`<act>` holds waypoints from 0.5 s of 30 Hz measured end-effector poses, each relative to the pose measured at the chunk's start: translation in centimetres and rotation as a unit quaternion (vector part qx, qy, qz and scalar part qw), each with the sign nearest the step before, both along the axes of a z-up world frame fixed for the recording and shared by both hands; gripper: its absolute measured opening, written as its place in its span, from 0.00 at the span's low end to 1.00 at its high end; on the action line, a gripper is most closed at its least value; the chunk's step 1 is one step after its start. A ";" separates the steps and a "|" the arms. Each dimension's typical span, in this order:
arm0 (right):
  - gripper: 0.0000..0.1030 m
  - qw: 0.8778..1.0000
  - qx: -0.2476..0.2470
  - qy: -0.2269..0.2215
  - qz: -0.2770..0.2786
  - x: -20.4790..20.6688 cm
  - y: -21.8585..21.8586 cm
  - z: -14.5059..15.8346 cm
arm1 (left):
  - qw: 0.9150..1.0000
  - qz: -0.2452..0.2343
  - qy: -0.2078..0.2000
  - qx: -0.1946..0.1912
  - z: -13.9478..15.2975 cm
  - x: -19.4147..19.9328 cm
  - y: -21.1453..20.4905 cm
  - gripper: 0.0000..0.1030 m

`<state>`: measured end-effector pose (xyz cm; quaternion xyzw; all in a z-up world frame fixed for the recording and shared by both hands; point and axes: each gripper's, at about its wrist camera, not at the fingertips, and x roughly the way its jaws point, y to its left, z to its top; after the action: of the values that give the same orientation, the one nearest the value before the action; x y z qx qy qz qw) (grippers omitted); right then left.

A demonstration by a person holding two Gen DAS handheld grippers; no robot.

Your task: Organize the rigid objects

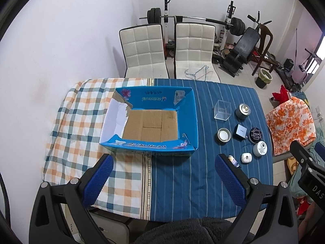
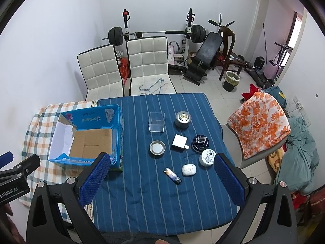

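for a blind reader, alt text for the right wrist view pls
Open right gripper hovers over a blue striped cloth holding eight small items, including a clear box and lighter. An empty blue cardboard box sits left.

right gripper (image 2: 160, 174) open | blue box (image 2: 116, 136) empty; small items (image 2: 178, 142) beside

We see our left gripper (image 1: 163, 180) as a black moulded frame with triangular cut-outs, round silver screw heads at its joints and two fingers faced with blue dimpled rubber pads (image 1: 97, 183). Our right gripper (image 2: 160, 179) is built the same way, black with silver screws and blue textured pads (image 2: 228, 180). White lettering marks each black body where it shows in the other's view.
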<state>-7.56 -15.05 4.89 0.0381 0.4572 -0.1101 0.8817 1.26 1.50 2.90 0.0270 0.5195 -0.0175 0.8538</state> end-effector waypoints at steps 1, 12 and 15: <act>1.00 1.000 -0.001 -0.001 0.000 0.0 0.1 0.1 | 1.000 0.001 -0.002 0.000 0.0 -0.1 0.0 1.00; 1.00 1.000 -0.003 -0.013 0.004 -0.5 0.4 0.9 | 1.000 0.003 -0.018 0.002 0.6 -1.1 0.3 1.00; 1.00 1.000 -0.002 -0.012 0.004 -0.5 0.4 1.0 | 1.000 0.003 -0.021 0.002 0.7 -1.4 0.3 1.00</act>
<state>-8.06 -14.63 5.93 0.0363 0.4463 -0.1071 0.8877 -0.12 1.79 3.58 0.0273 0.5018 -0.0133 0.8645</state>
